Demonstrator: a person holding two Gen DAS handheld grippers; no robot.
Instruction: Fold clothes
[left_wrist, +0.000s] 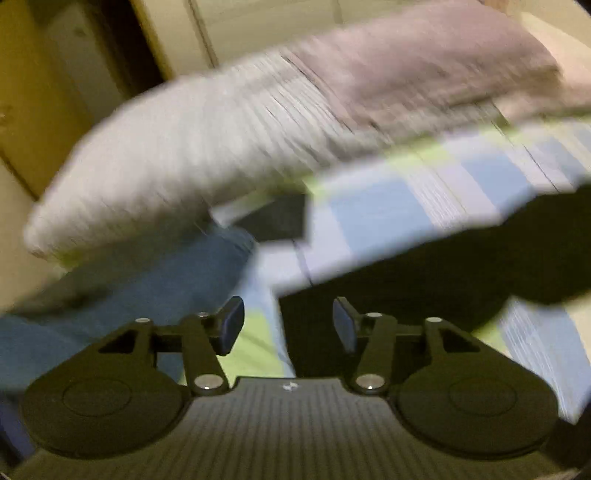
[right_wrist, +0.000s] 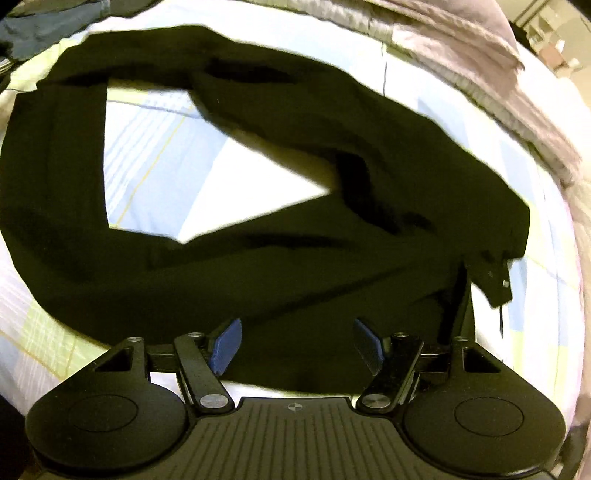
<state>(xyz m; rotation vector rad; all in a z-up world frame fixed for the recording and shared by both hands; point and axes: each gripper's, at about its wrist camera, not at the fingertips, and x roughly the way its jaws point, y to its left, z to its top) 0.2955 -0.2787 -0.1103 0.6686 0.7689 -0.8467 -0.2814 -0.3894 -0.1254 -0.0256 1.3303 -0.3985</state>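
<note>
My left claw stands partly open with nothing between its pads; the left wrist view is heavily blurred, so finer detail there is not reliable. My right claw is open wide, poised above the near edge of the black garment, with no cloth pinched between its fingers. The black garment lies on the bed, spread in a loose loop that leaves a patch of the checked sheet bare in its middle; its limbs cross unevenly and one end trails off to the right with a small tag showing. I judge it to be laid out but not squared: no clean fold line is visible, so the folding of this piece is at an early stage at best. From the left view the same garment appears as a dark mass at the right, and a blue garment sits crumpled at the left, near a grey pillow; that one appears untouched. A mauve blanket lies along the far side of the bed. Remaining work, as I assess it: straighten the black piece, fold it, then deal with the blue one. No finished folded stack is in view.
</note>
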